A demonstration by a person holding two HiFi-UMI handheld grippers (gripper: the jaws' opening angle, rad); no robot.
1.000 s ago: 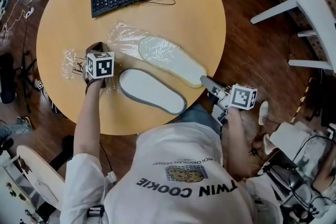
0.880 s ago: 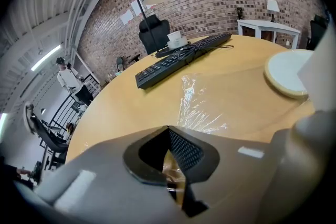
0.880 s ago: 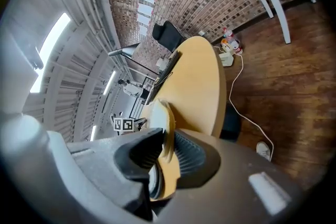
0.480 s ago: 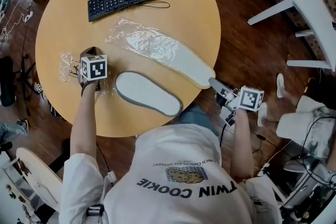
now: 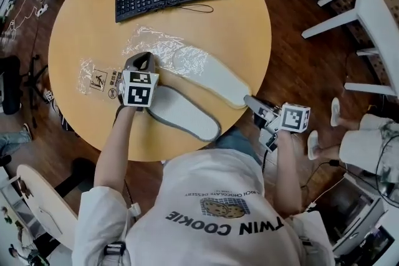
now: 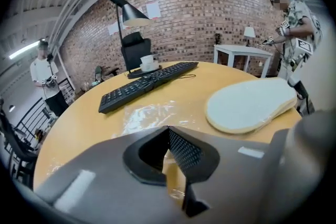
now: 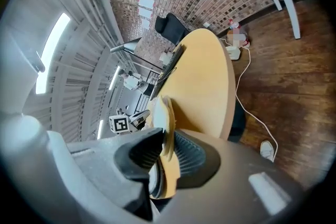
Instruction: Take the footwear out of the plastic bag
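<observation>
Right gripper (image 5: 249, 98) fingers clamped on heel of cream slipper (image 5: 215, 76), toe inside plastic bag (image 5: 156, 47) on bench (image 5: 240, 15). Left gripper (image 5: 142, 60) fingers together, empty, above bag. Risk: unpinned bag drags along with slipper.

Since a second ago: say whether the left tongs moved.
Yes. The left tongs moved right, away from the small printed bag, toward the grey-rimmed slipper.

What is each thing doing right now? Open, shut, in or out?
White slipper: toe end in bag, heel gripped.
Grey slipper: out of bag, lying flat.
Bag: crumpled round white slipper.
Other bag: empty, flat.
Left gripper: jaws together.
Right gripper: shut on white slipper.
</observation>
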